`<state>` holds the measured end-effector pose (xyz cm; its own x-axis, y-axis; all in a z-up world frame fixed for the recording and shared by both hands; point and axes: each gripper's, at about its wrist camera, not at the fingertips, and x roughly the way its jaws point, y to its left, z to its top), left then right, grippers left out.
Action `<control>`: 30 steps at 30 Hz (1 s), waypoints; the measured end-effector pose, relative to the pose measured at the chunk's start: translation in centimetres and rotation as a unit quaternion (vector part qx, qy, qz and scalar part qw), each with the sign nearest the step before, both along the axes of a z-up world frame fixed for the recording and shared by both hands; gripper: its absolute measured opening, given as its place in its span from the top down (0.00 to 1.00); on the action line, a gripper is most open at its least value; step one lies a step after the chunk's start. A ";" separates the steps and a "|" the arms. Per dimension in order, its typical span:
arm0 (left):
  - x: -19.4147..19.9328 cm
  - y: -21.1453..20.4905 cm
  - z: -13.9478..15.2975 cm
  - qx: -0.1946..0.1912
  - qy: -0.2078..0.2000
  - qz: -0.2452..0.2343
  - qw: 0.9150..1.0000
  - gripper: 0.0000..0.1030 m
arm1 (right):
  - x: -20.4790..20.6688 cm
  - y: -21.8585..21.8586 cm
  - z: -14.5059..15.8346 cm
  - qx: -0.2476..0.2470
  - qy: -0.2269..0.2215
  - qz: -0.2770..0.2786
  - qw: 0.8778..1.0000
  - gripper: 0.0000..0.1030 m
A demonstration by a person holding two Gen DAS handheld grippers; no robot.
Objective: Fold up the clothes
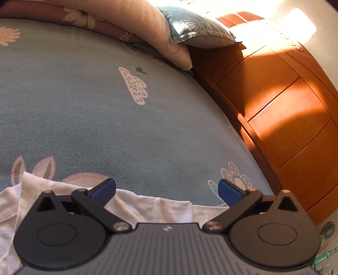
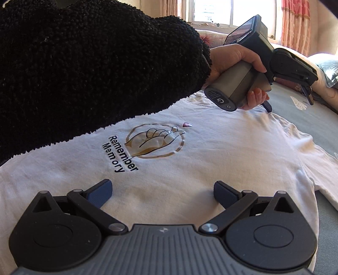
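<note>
A white T-shirt [image 2: 211, 158] lies flat on the bed, print side up, with "Remember Memory" and a hand drawing on its chest. My right gripper [image 2: 162, 188] hovers open over the shirt's lower front, nothing between its blue pads. A hand [image 2: 236, 57] in a black fleece sleeve [image 2: 95, 63] holds my left gripper [image 2: 288, 101] above the shirt's far shoulder and sleeve. In the left wrist view the left gripper [image 1: 166, 188] is open and empty, with the shirt's edge [image 1: 147, 207] just beneath it.
The blue-grey flowered bed sheet [image 1: 84, 105] stretches beyond the shirt. Pillows [image 1: 196, 27] and a folded quilt [image 1: 137, 25] are piled at the bed's far end. An orange wooden cabinet [image 1: 285, 105] runs along the bed's right side. A window [image 2: 211, 10] and curtain [image 2: 295, 21] stand behind.
</note>
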<state>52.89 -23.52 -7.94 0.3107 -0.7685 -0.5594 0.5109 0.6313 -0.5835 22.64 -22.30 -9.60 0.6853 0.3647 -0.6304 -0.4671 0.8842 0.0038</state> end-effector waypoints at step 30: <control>-12.8 15.0 13.2 0.297 -0.011 0.143 0.944 0.01 | -0.2 0.3 0.4 -0.012 0.015 -0.017 1.000 0.00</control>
